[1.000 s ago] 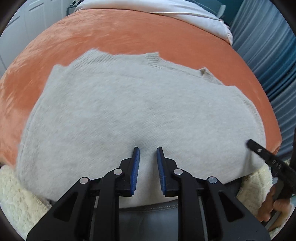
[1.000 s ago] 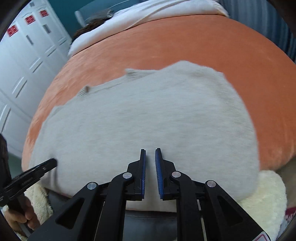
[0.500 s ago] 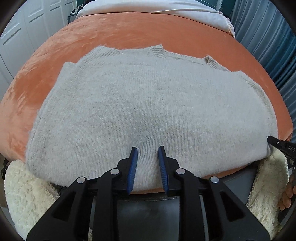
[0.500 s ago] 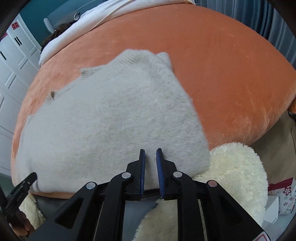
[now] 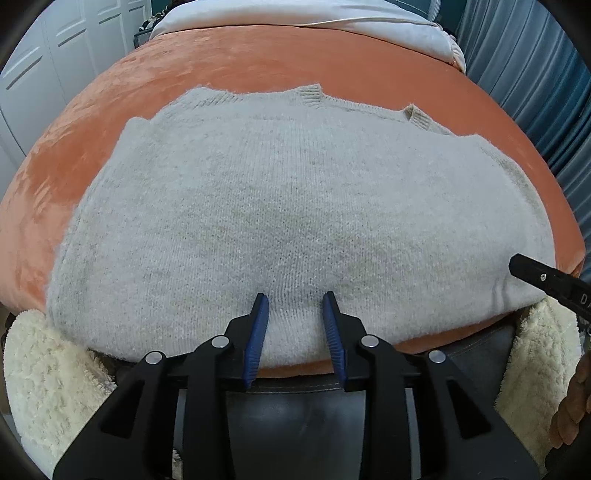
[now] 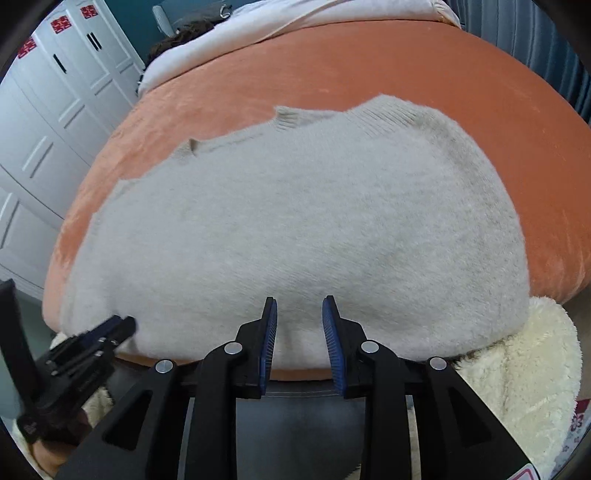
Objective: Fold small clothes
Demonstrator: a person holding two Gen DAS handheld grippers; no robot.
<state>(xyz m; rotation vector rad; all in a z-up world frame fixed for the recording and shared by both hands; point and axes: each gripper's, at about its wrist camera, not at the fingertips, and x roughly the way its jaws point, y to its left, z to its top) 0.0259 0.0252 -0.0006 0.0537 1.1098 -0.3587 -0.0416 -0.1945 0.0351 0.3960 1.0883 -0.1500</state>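
A light grey knitted sweater (image 5: 295, 206) lies spread flat on an orange velvet bed cover (image 5: 258, 62), collar at the far side, hem at the near edge. It also shows in the right wrist view (image 6: 295, 229). My left gripper (image 5: 294, 301) is open and empty, fingertips just above the sweater's hem near its middle. My right gripper (image 6: 298, 304) is open and empty above the hem too. The right gripper's tip (image 5: 532, 273) shows at the sweater's near right corner. The left gripper (image 6: 96, 336) shows at the near left corner in the right wrist view.
A cream fleece blanket (image 5: 44, 373) hangs at the bed's near edge on both sides (image 6: 517, 384). A white duvet (image 5: 314, 18) lies at the far end. White wardrobe doors (image 6: 48, 122) stand on the left, blue curtains (image 5: 535, 74) on the right.
Both grippers have opened from nearly shut and let the sweater go. The sweater now lies flat on the bed. The right gripper swung back left toward the hem's middle.
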